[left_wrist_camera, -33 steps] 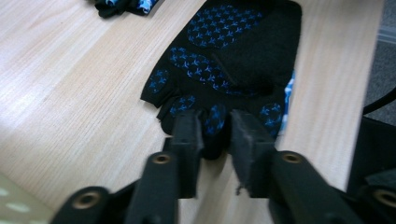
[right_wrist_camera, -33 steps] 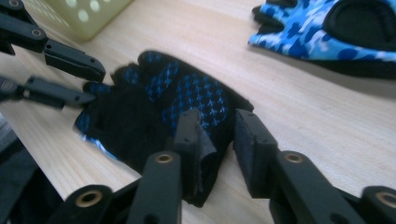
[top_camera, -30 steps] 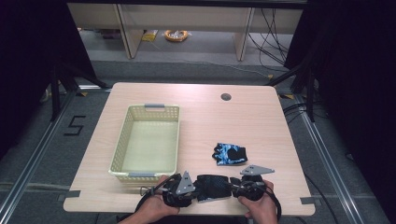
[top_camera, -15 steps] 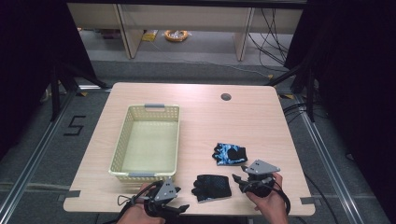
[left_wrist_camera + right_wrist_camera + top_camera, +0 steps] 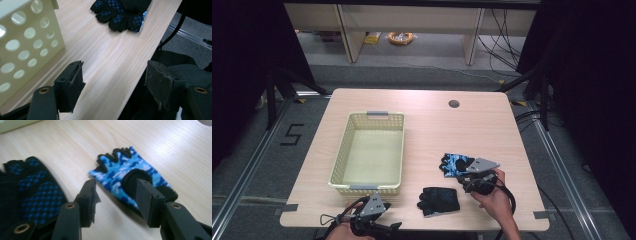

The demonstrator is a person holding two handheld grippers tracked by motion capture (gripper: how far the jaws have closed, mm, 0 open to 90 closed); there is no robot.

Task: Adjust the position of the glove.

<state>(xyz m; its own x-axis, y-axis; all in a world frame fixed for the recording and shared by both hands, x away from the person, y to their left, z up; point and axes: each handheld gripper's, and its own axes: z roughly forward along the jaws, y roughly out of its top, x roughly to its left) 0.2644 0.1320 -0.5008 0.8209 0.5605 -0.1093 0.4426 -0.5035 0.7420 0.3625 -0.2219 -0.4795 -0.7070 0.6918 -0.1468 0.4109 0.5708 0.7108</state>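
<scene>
The right tool [image 5: 472,176] hovers low over the near right part of the tabletop [image 5: 492,125], its jaws apart and empty. In the right gripper view the tool [image 5: 116,195] points at a blue camouflage glove [image 5: 127,173], and the near edge of that glove lies between the two jaws, under them. Whether the jaws touch the cloth cannot be told. The glove lies flat with its short finger openings pointing away from the tool and a black patch near the wrist end. In the high view the same blue glove [image 5: 457,164] sits just beside the right hand [image 5: 492,200], partly under the grey plate of the tool.

A second glove, black with blue dotted patches [image 5: 439,200], lies flat near the front edge of the tabletop, between the two hands and a little apart from the blue one. In the right gripper view this black glove [image 5: 30,187] lies to the left of the jaws; in the left gripper view it [image 5: 120,12] lies farther off along the tabletop's edge.

The left tool [image 5: 389,227] is held at the front edge of the tabletop, below the basket, jaws wide apart and holding nothing. In the left gripper view the tool [image 5: 115,85] looks along the edge, one jaw over the wood and the other past the edge.

A pale yellow basket [image 5: 341,160] with holes in its walls stands on the left half of the tabletop, well apart from both gloves. Its corner [image 5: 27,37] shows close beside the left tool.
</scene>
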